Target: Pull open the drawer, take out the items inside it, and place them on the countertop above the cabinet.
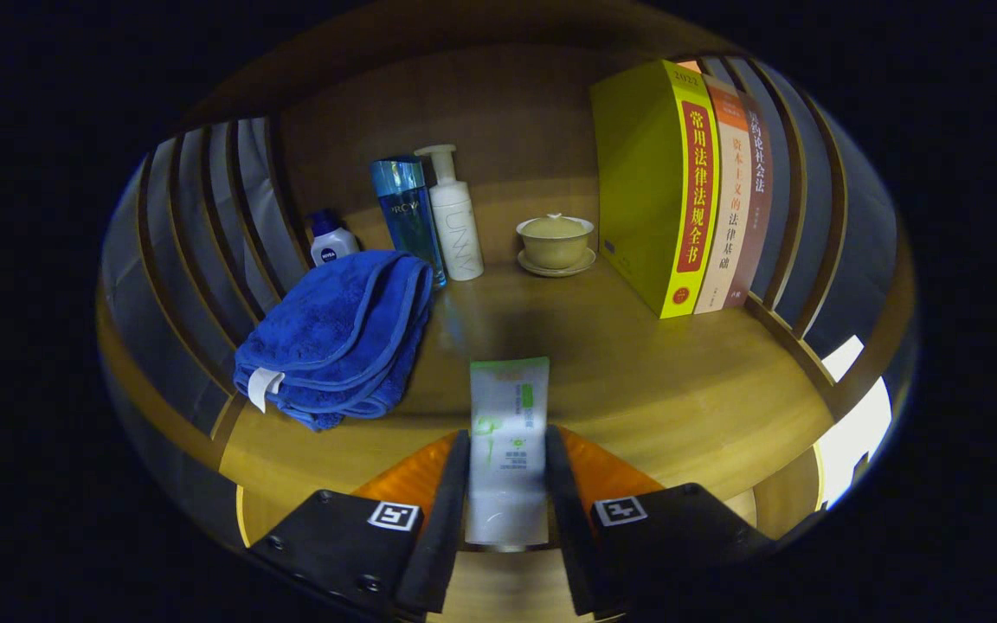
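The hand-held gripper [507, 484] clamps a flat white-and-green plastic tube [508, 433] between both fingers, held level above the smooth yellow wooden countertop [680, 381]. A folded, plush blue towel [338, 333] lies to the left.

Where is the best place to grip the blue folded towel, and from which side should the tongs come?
The tongs are shut on the white tube, so that goes down first. Then the blue towel is probably best gripped at its thick folded edge nearest the tongs, coming from the front, because bottles stand close behind it.
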The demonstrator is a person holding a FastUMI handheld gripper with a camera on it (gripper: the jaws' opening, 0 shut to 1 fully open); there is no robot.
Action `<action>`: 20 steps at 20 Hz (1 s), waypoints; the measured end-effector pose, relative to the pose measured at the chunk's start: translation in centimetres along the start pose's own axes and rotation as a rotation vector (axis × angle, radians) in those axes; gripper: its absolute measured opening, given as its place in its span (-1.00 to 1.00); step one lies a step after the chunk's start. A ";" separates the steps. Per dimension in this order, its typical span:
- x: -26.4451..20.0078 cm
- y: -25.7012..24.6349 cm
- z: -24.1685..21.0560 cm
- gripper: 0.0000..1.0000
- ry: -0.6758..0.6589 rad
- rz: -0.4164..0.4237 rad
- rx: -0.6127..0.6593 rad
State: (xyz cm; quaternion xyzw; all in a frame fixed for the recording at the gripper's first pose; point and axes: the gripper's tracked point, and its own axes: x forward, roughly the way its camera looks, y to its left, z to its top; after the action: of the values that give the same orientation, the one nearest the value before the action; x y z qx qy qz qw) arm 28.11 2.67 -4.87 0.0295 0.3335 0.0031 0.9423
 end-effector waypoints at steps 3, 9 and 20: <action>-0.2 0.2 0.0 0.40 -0.003 0.010 -0.006; -1.0 0.4 0.0 1.00 -0.033 0.009 -0.041; -11.2 1.6 0.6 0.97 -0.229 0.065 -0.046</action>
State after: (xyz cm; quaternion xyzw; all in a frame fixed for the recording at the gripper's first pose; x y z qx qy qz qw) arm 19.82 3.92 2.75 0.0190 0.2222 0.0380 0.9741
